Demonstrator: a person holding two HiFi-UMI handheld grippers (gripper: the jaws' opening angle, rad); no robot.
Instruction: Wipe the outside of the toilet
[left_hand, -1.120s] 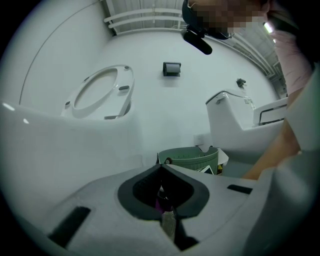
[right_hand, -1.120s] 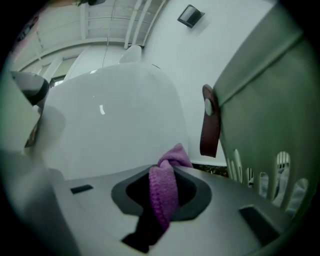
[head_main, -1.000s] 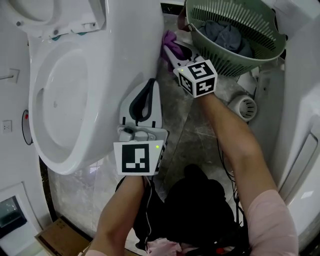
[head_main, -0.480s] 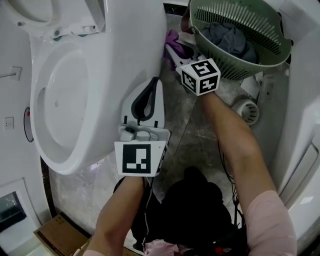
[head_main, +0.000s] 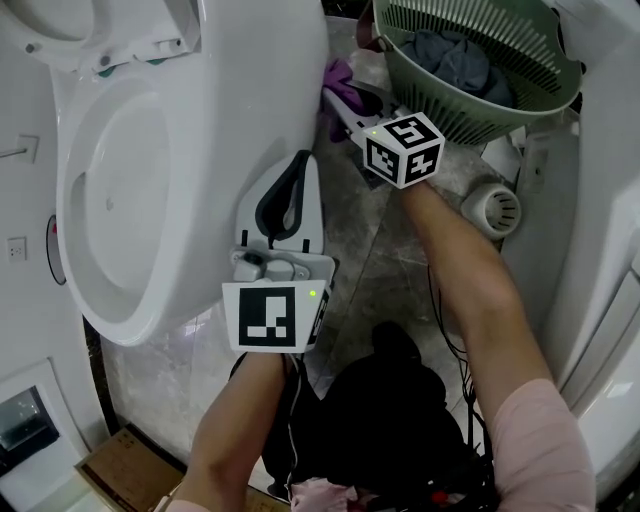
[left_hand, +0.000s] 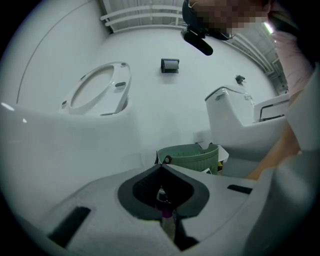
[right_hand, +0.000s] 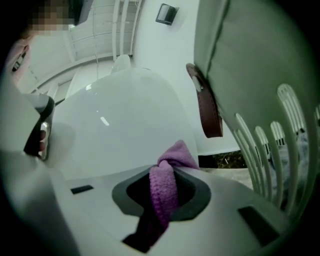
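Here right tool (head_main: 337, 100) holds cloth (head_main: 341, 78) between toilet (head_main: 270, 90) and basket (head_main: 452, 112).

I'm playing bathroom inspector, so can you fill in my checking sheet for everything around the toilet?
Surface: grey marbled floor, shiny.
Job's things: white toilet, seat up; purple cloth looks pressed against its outer side.
Clutter: green basket holding grey clothes; round white slotted thing; cardboard box.
Grippers: right tongs shut on the purple cloth; left tongs shut, empty, beside the bowl.
Cables: black cables by the person's right arm.
Surroundings: white wall with a socket.
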